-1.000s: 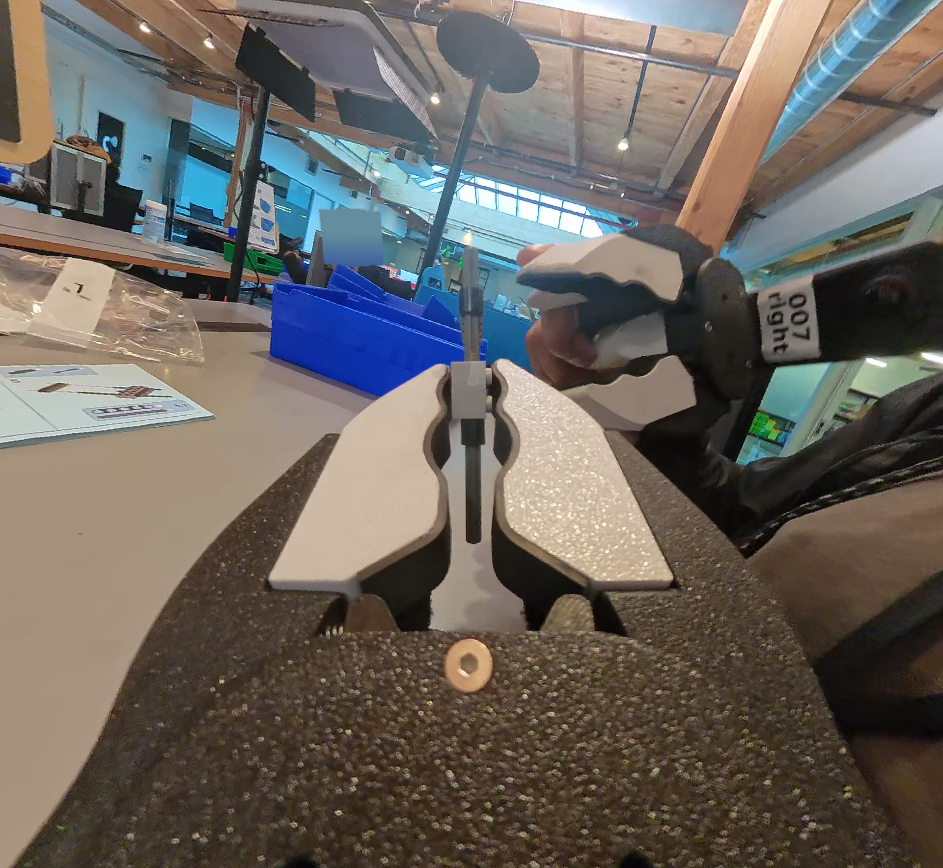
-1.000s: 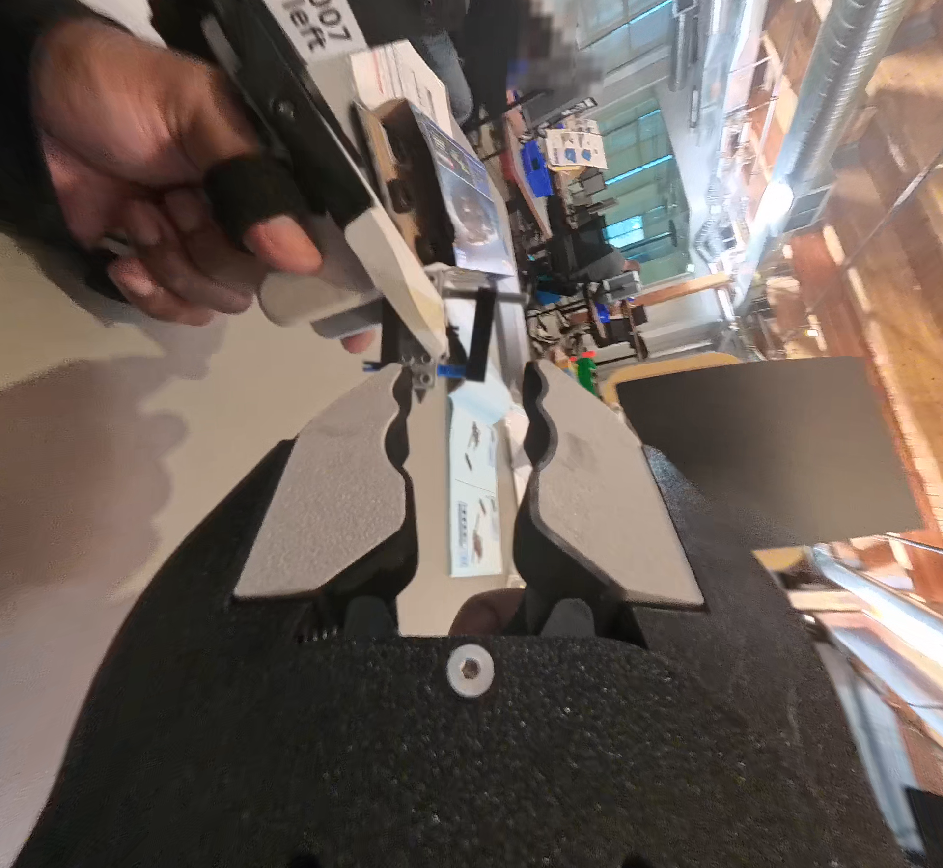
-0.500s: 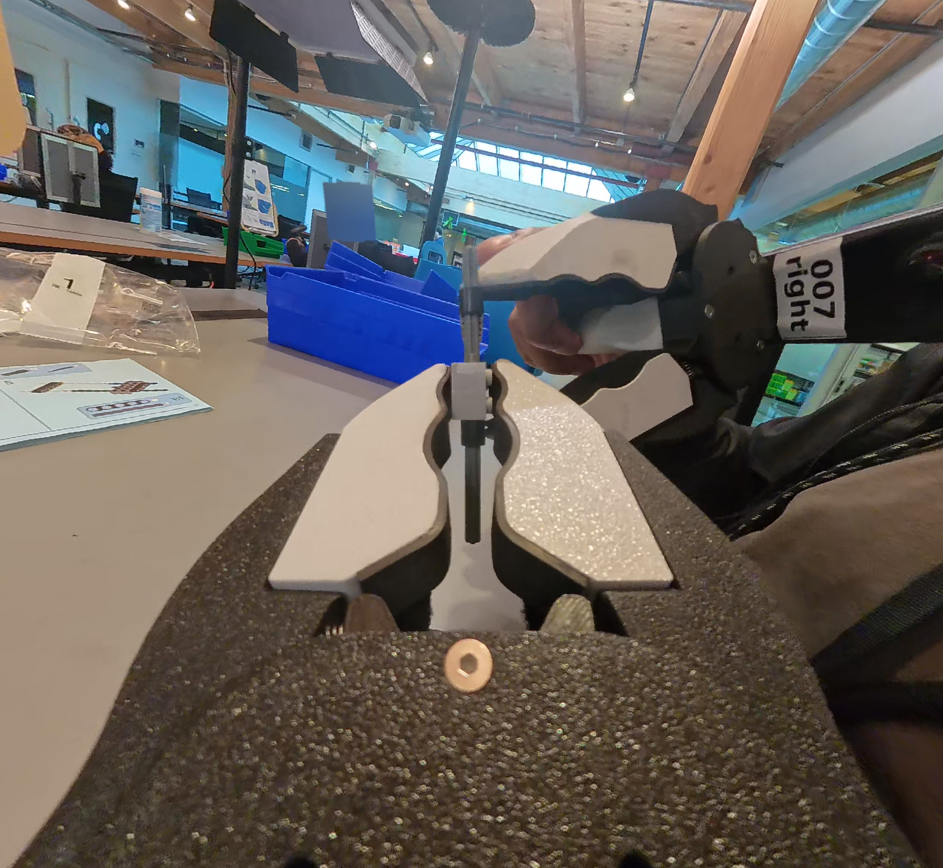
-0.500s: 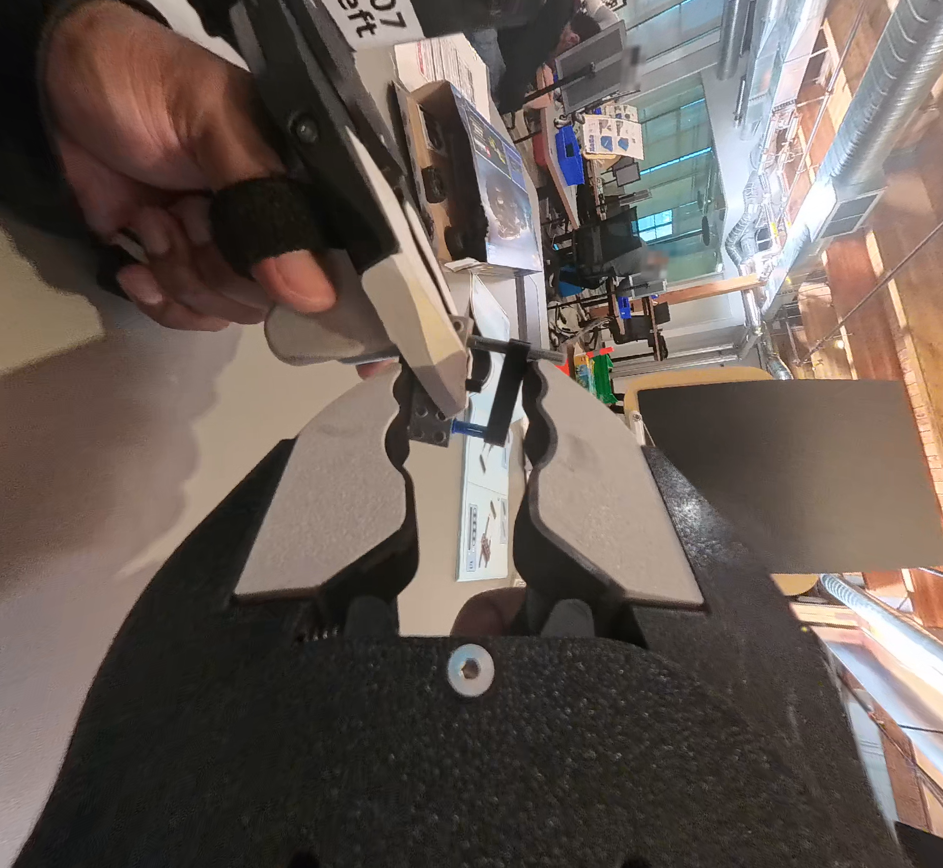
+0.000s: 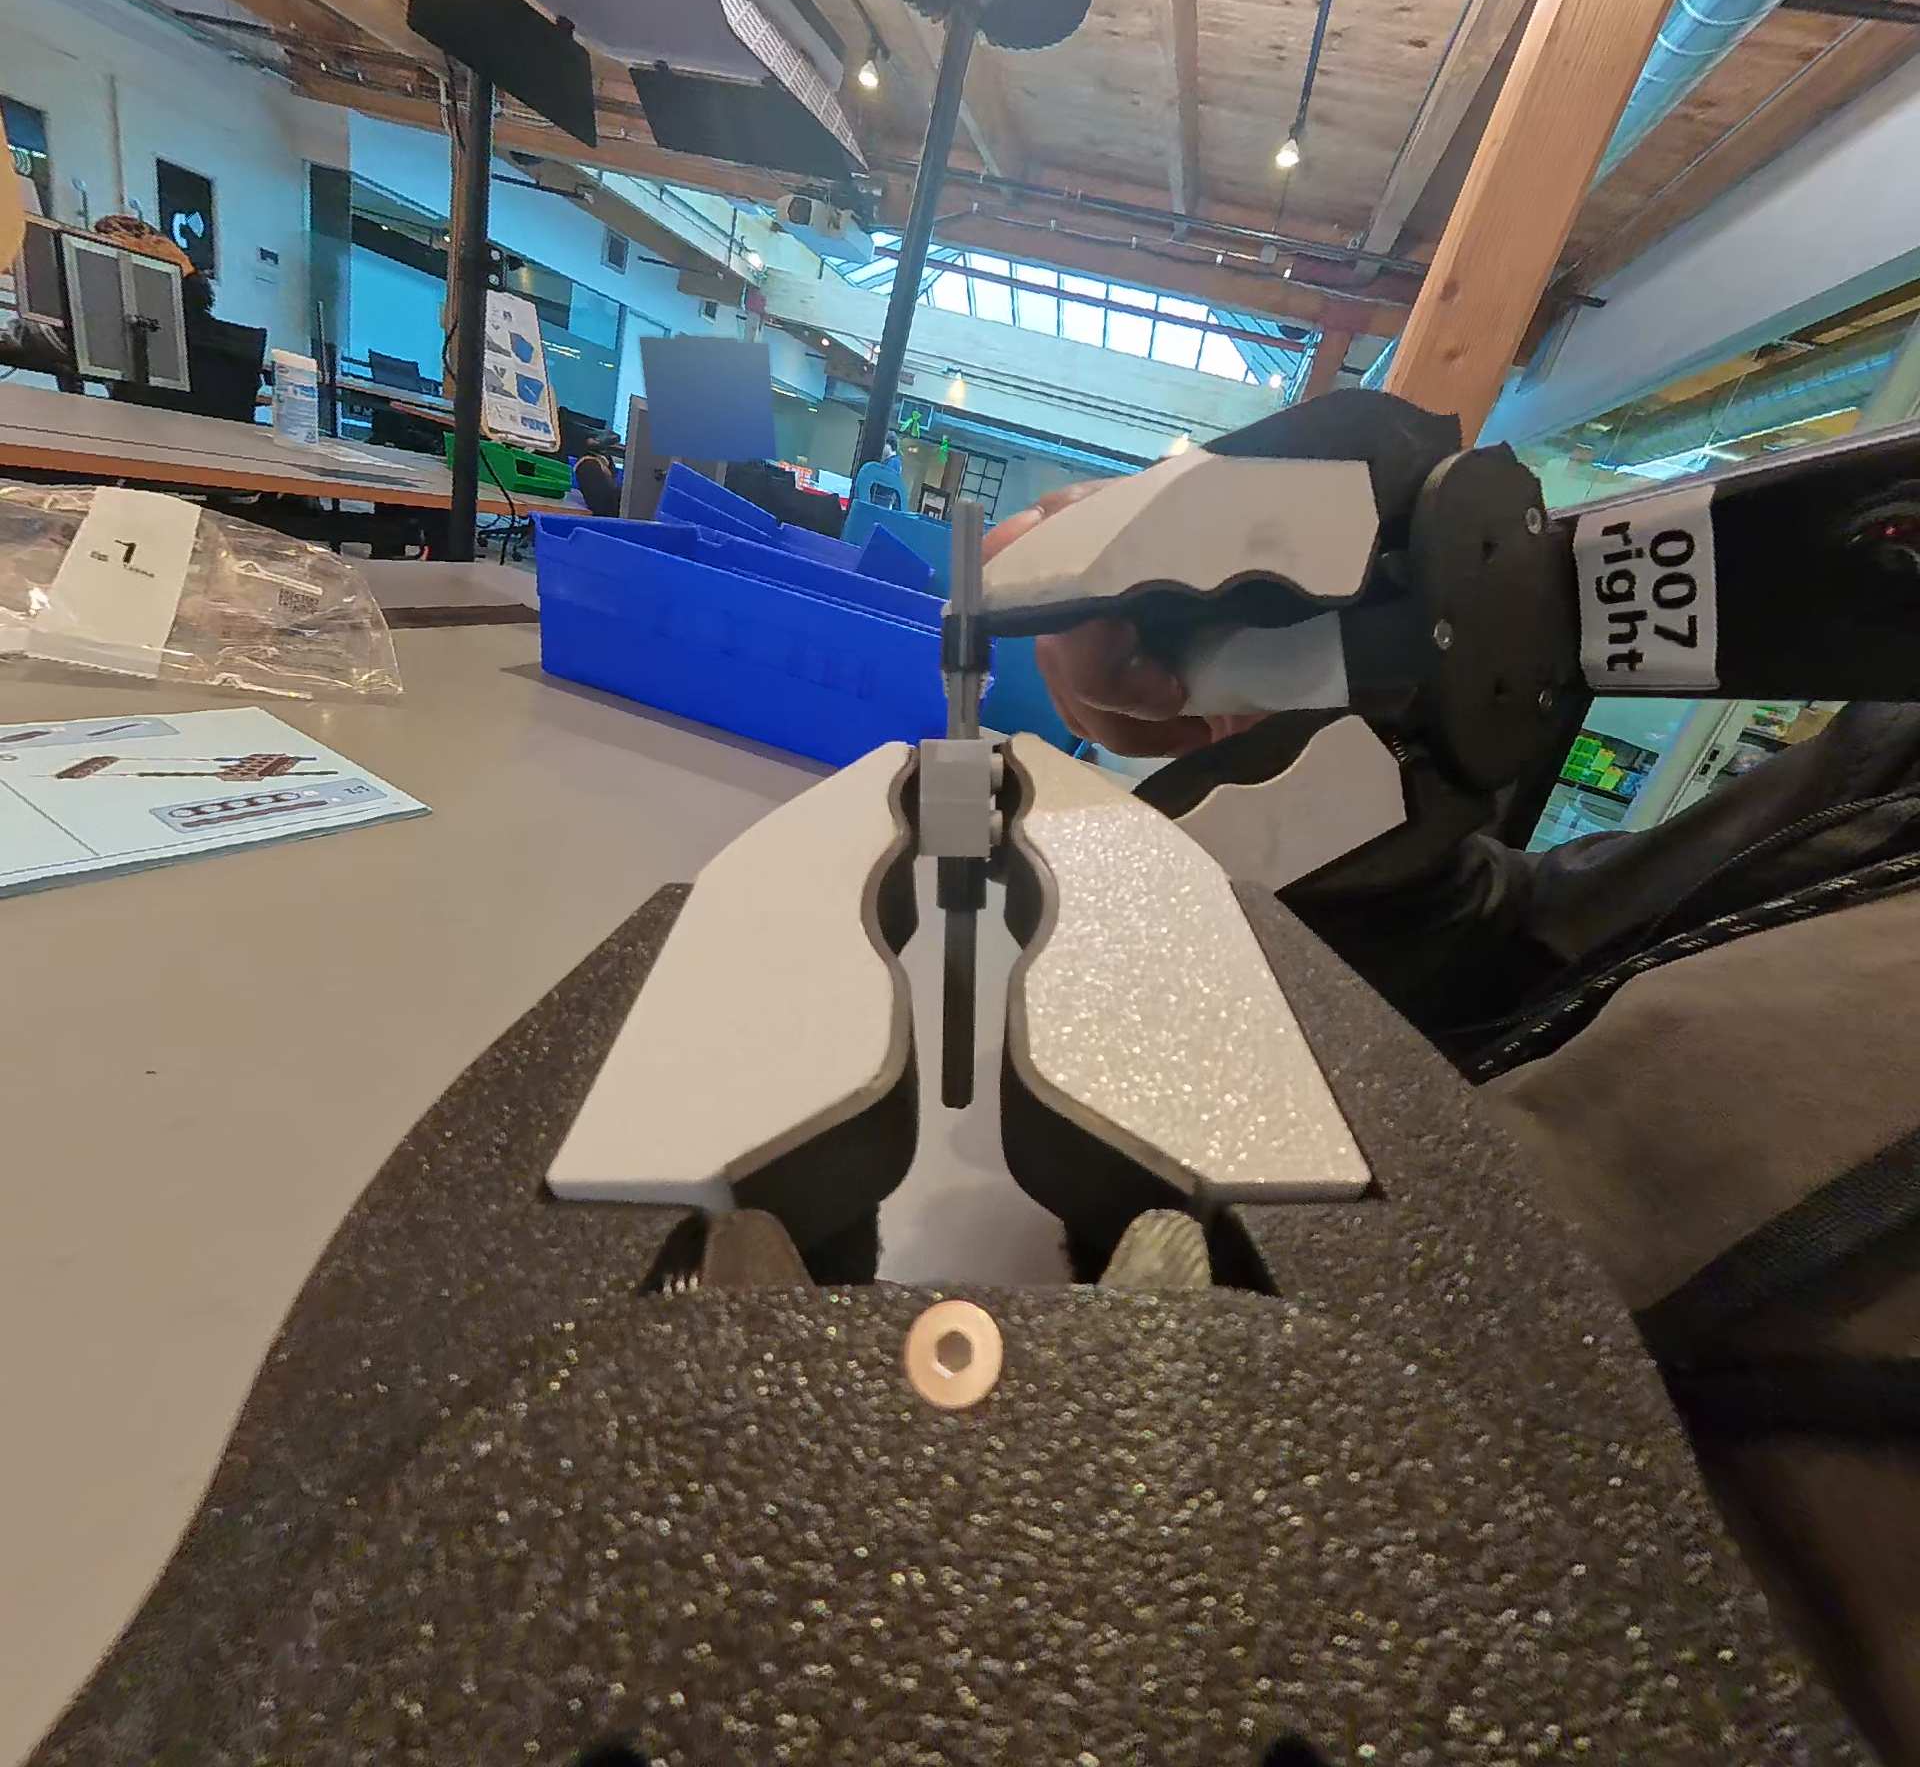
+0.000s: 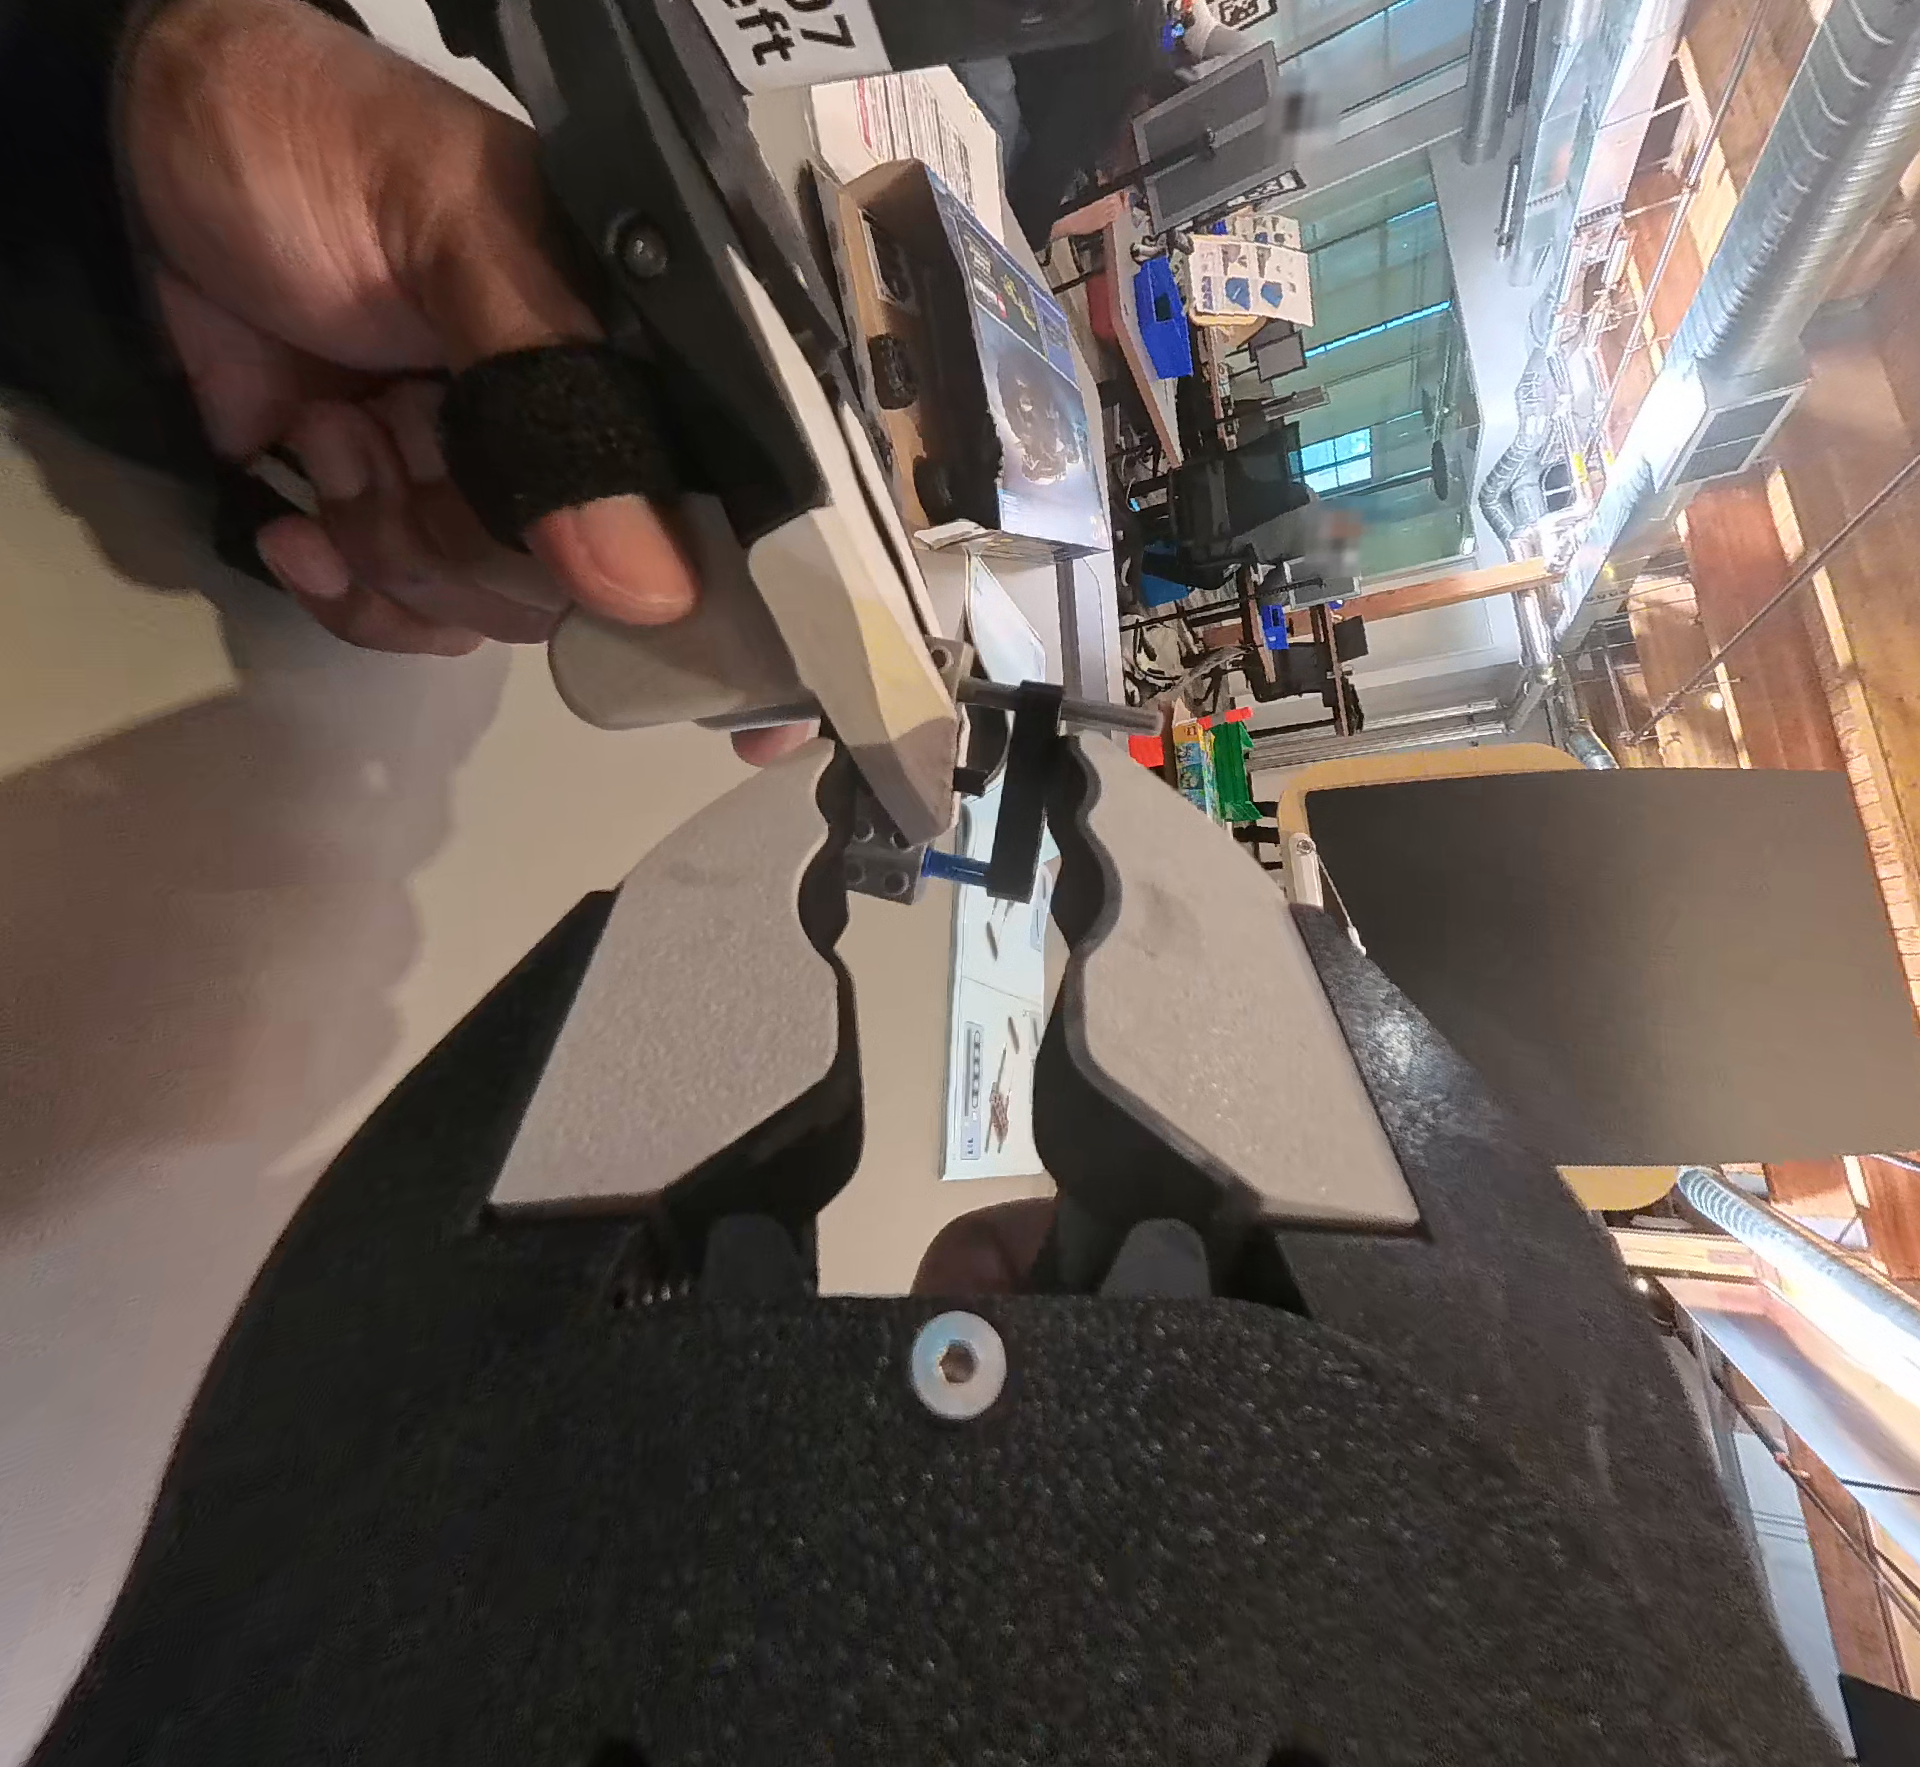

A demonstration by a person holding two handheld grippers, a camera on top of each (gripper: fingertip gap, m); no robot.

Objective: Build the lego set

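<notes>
The left gripper, at the centre of its own view, has its jaws clamped on a small grey brick, one pad pressed on each side. A thin grey axle rises from the brick toward the upper middle of the frame, and a black beam sits on it partway up.

The right gripper reaches in from the right of the left wrist view. Its jaws stand apart around this small assembly. In the right wrist view the black beam lies against the pad of the right-hand finger and the grey brick lies close to the left-hand finger. A short blue pin bridges brick and beam. Whether the pads actually press on the parts cannot be told. The whole assembly is held in the air above the table, resting on nothing.

As for containers, blue bins stand on the table at centre left of the left wrist view. The low angle hides whatever is inside them. At far left is a clear plastic bag holding a white paper slip. An instruction sheet lies flat beside it. A printed box stands at upper centre of the right wrist view, contents unseen.
</notes>
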